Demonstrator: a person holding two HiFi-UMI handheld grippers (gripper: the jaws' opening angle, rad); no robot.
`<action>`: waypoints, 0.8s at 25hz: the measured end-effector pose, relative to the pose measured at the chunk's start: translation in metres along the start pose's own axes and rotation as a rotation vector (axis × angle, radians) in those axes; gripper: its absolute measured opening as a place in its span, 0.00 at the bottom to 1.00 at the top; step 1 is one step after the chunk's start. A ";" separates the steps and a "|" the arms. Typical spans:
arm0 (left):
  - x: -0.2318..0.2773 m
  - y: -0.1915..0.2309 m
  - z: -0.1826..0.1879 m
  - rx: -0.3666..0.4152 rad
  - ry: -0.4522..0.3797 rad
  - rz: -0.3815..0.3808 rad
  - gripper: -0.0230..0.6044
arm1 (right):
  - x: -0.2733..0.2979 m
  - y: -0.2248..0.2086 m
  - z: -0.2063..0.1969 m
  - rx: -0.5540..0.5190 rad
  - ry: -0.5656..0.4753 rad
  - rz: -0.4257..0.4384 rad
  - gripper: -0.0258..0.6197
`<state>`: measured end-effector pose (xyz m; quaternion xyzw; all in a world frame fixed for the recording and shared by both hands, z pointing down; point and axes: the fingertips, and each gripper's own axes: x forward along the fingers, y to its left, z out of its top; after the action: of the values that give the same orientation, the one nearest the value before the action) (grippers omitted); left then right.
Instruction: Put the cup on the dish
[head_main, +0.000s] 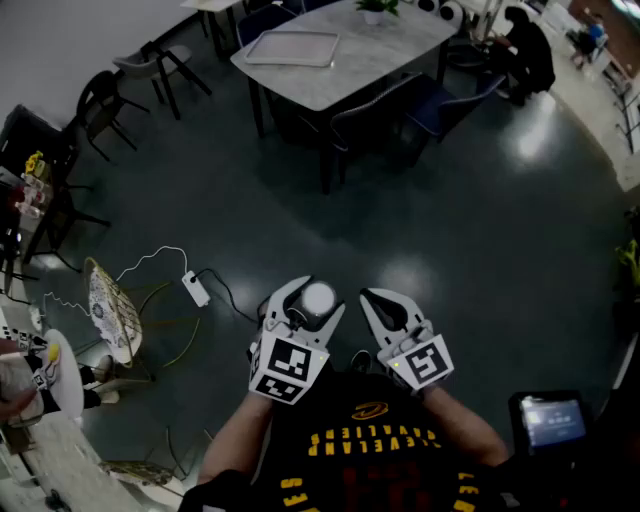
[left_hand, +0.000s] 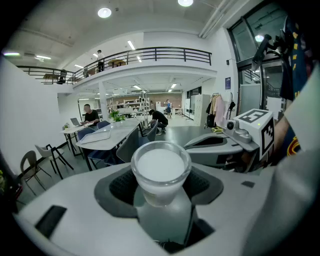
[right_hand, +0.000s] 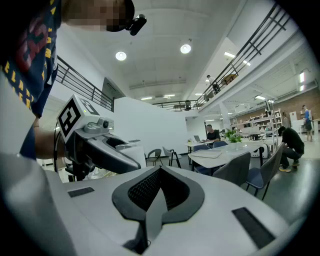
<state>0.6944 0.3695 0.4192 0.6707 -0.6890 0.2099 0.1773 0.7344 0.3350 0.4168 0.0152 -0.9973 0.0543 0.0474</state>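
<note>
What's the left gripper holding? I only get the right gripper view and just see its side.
Observer: A cup. The left gripper is shut on it below the rim.
Operator: Over what?
Observer: In the head view, bare floor, close to the person.
Operator: Dish nearby?
Observer: No dish shows in any view.
</note>
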 end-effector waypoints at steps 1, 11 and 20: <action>-0.001 -0.001 -0.001 0.002 0.002 0.000 0.45 | -0.001 0.000 0.000 0.002 -0.002 0.001 0.05; -0.010 0.074 0.033 0.072 -0.025 -0.022 0.45 | 0.071 0.032 0.001 -0.063 0.035 0.069 0.32; -0.014 0.185 0.030 0.145 0.024 -0.176 0.45 | 0.228 0.063 0.036 -0.128 -0.020 -0.002 0.42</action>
<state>0.5112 0.3675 0.3767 0.7370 -0.6084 0.2510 0.1542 0.5022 0.3877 0.3958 0.0137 -0.9991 -0.0099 0.0382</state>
